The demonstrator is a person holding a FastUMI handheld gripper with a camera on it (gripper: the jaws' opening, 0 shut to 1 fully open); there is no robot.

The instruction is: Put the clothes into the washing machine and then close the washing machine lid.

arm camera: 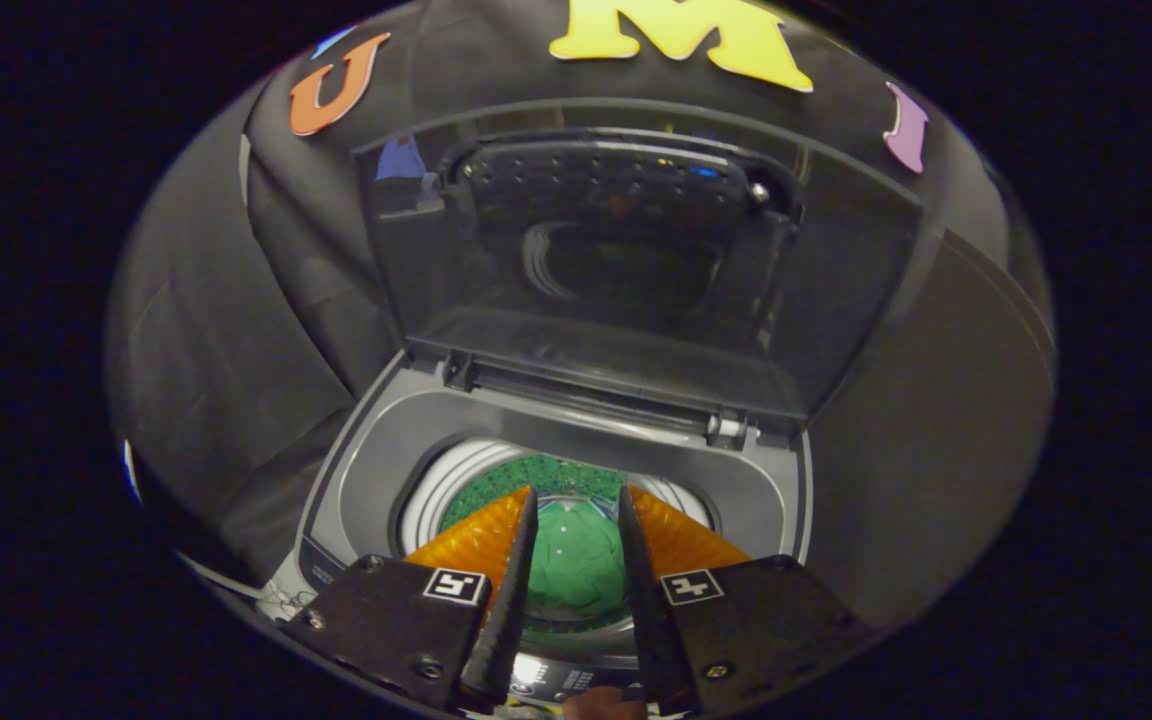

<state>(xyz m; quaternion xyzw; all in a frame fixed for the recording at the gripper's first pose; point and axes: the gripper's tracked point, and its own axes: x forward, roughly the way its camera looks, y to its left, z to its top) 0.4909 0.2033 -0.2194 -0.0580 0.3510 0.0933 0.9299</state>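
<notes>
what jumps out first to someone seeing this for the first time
The washing machine sits open, its dark see-through lid standing upright at the back against the black cloth. Down in the drum lies a green garment, seen in the gap between the gripper jaws. The jaws hang apart above the opening and hold nothing.

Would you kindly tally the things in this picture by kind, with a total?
Washing machine: 1
Raised lid: 1
Green garment, in the drum between the open fingers: 1
Gripper: 1
Total: 4
</notes>
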